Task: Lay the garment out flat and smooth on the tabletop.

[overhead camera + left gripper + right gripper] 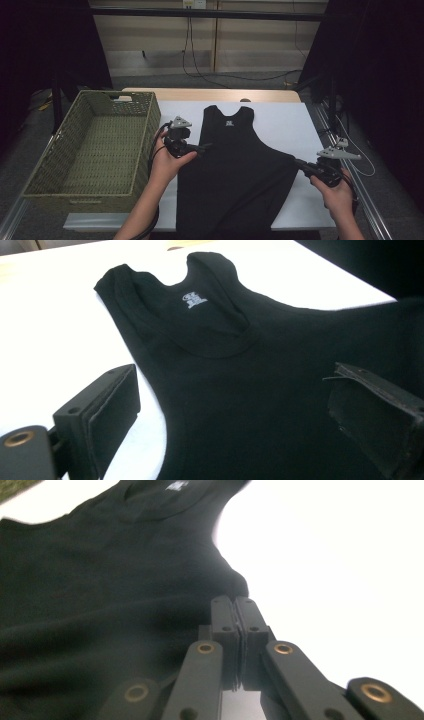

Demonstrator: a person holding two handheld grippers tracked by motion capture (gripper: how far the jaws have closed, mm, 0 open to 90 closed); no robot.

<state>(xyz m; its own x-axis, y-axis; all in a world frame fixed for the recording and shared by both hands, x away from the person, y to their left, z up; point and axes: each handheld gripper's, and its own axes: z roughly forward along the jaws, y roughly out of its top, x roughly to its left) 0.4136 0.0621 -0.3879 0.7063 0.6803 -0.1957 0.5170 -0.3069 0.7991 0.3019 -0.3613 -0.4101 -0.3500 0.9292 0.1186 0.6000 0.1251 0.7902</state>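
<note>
Black tank top point(235, 170) lies flat on the white table cover point(285, 120), beside a woven basket point(92, 145). Left gripper point(202, 148), jaws spread, straddles the garment's left edge. Right gripper point(298, 164), jaws pressed together, pinches the fabric at the right side edge.

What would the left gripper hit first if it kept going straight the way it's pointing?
Most likely the black tank top: the open left gripper already straddles its edge, with fabric lying straight ahead.
</note>
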